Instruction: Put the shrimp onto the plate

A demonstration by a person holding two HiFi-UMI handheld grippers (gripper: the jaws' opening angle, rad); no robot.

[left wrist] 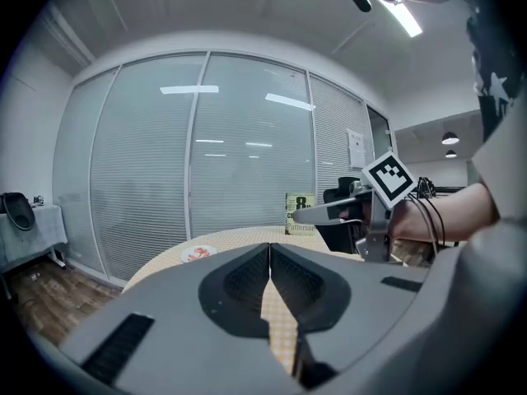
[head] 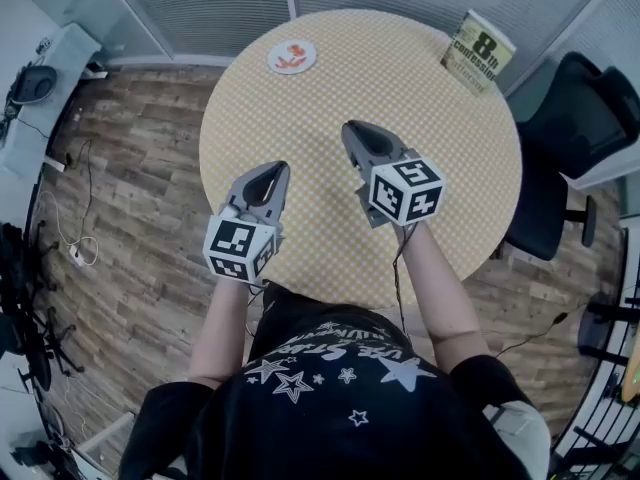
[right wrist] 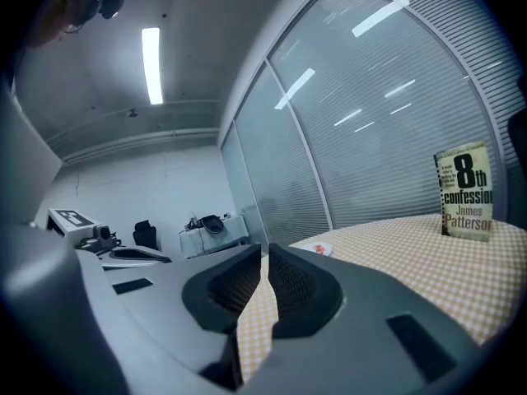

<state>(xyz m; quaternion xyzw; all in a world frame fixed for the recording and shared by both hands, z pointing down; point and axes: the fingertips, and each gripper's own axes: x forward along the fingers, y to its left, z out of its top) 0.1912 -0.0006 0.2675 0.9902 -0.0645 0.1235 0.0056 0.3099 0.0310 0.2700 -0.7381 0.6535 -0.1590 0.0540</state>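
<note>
shrimp (head: 292,56) lies on the plate (head: 274,62) at the far edge of the tabletop (head: 400,108), well ahead of the left tool (head: 273,171) and ahead-left of the right tool (head: 353,130), both closed on nothing, a book (head: 478,51) standing far ahead-right.

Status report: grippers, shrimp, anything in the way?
Left gripper shut, empty; right gripper shut, empty. Shrimp already on plate. Nothing blocking; book far right.

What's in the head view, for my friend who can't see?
A person holds the left gripper and right gripper, both shut and empty, over a round checked table. Far across it, the shrimp lies on a plate; a book stands at the right.
</note>
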